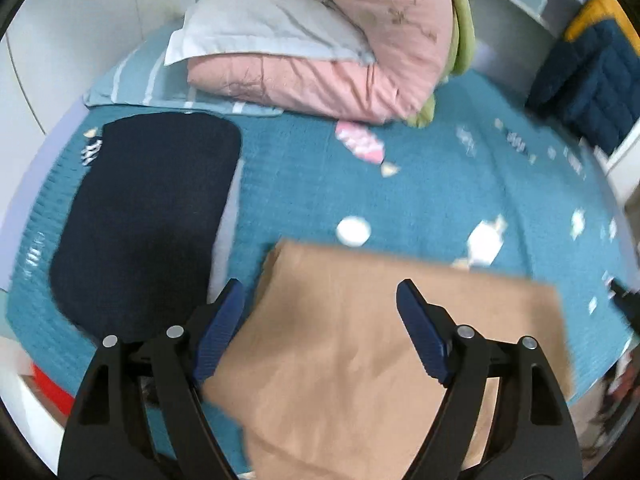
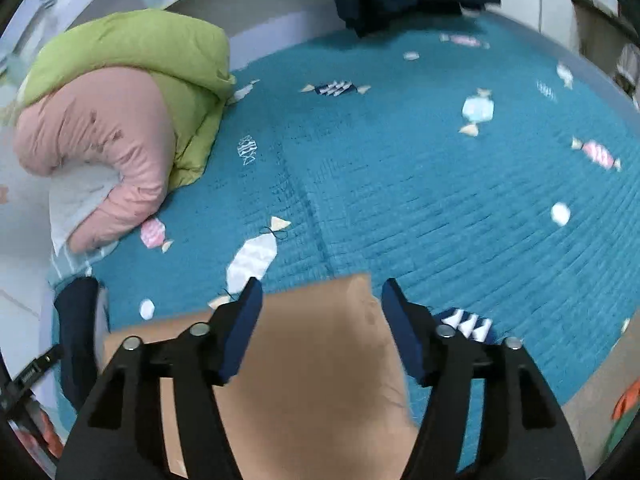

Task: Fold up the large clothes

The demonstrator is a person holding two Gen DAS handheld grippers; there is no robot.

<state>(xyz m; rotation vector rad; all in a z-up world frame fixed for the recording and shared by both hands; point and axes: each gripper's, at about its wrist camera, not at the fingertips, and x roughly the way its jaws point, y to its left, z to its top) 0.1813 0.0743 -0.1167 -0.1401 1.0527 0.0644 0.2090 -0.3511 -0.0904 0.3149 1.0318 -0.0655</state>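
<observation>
Tan folded fabric garment (image 1: 360, 352) lies flat on the teal quilted bed cover (image 1: 400, 184), smooth, straight edges, square corner. It sits directly below both grippers. Left gripper (image 1: 320, 296): jaws wide apart, holding nothing, clear above the cloth. Right gripper (image 2: 322, 292): same, spread over the garment's corner. Dark navy folded garment (image 1: 148, 216) lies left of the left gripper.

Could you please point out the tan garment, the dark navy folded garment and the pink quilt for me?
tan garment (image 1: 360, 344), left wrist view, middle of its flat top panel.
dark navy folded garment (image 1: 152, 208), left wrist view, centre of its upper face.
pink quilt (image 1: 320, 80), left wrist view, its front fold.
</observation>
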